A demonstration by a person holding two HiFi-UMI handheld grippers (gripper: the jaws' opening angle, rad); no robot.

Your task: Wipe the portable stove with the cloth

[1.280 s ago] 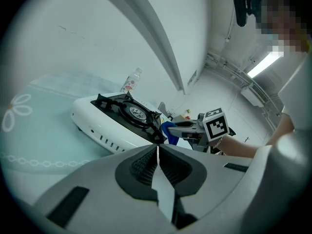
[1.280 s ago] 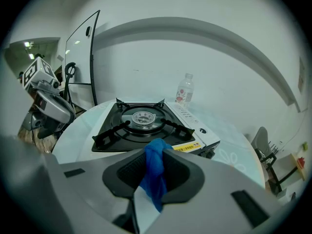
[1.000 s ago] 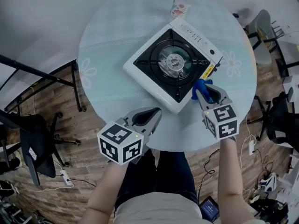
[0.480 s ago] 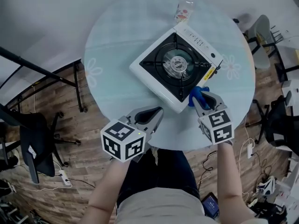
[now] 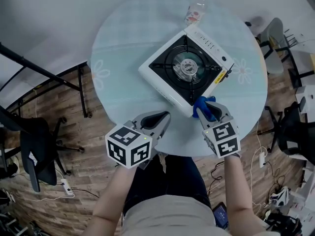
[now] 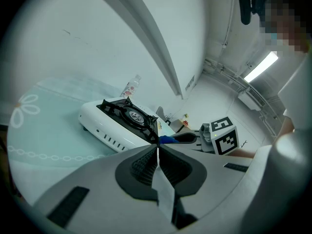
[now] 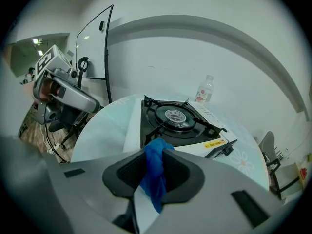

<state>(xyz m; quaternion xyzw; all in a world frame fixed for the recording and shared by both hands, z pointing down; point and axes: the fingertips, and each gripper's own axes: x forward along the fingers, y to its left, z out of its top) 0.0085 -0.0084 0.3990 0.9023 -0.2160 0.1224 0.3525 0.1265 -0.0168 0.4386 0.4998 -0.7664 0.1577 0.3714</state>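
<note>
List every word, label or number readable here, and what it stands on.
No text can be read.
Yellow label on the portable stove: print too small.
Marks on the stove's control panel: too small.
Bottle label: blurred.
Marker cubes: square patterns only, no words.

Glossy white enamel portable stove (image 5: 186,71), soft blue cloth (image 5: 202,107), smooth pale table (image 5: 123,43), wood-plank floor (image 5: 74,136)

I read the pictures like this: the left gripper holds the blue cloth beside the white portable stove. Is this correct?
Not quite. The right gripper, not the left, holds the blue cloth; the right gripper view shows its jaws closed on it. The left gripper is shut with nothing in it. The cloth is indeed beside the white portable stove.
</note>
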